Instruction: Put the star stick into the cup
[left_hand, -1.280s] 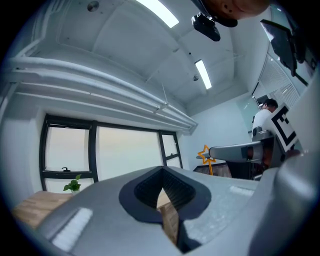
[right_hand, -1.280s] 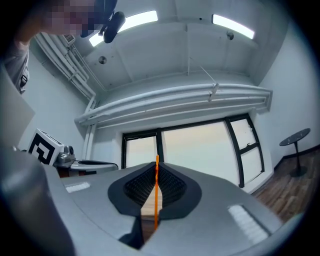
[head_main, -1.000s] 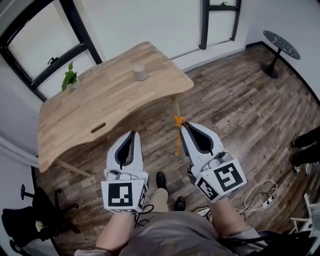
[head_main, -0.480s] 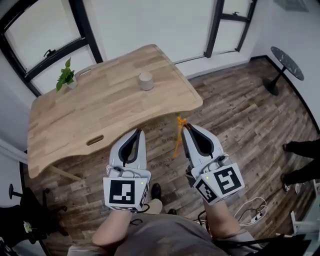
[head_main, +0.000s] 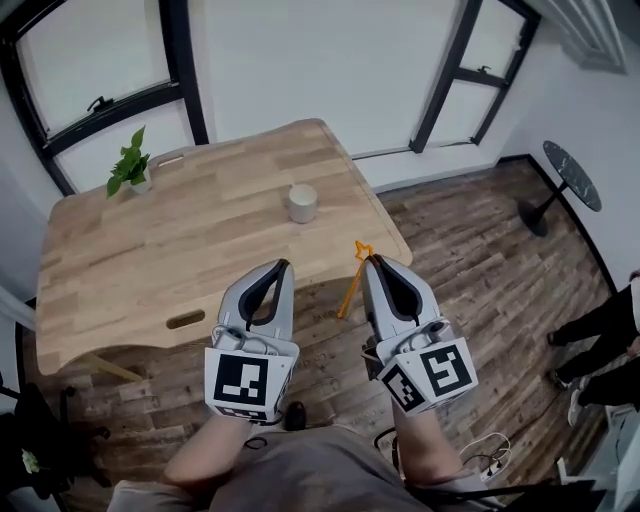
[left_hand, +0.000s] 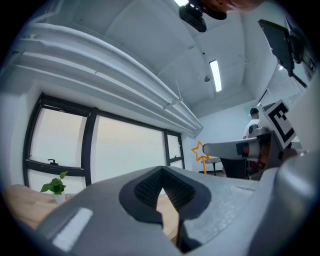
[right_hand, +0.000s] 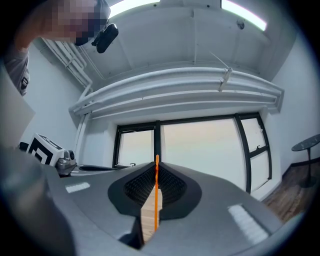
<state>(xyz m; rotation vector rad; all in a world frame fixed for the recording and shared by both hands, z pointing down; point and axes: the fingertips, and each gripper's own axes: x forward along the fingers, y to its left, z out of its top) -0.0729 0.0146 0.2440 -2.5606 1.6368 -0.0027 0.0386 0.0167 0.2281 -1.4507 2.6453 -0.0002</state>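
Note:
A small pale cup (head_main: 302, 203) stands upright on the wooden table (head_main: 150, 250), right of its middle. The orange star stick (head_main: 350, 287) is held in my right gripper (head_main: 368, 261), star end up by the fingertips and stem slanting down to the left, at the table's near edge. In the right gripper view the stick (right_hand: 156, 197) runs straight up between the shut jaws. My left gripper (head_main: 281, 266) is beside it, shut and with nothing in it. The left gripper view shows its closed jaws (left_hand: 161, 175), with the star (left_hand: 200, 150) off to the right.
A potted plant (head_main: 127, 172) sits at the table's far left corner by the window. A slot handle (head_main: 185, 320) marks the table's near edge. A round black side table (head_main: 572, 175) and a person's legs (head_main: 600, 330) are to the right. Cables (head_main: 495, 445) lie on the wood floor.
The table has come closer in the head view. Both grippers now reach its near edge, the right one still holding the star stick. The cup lies nearer ahead.

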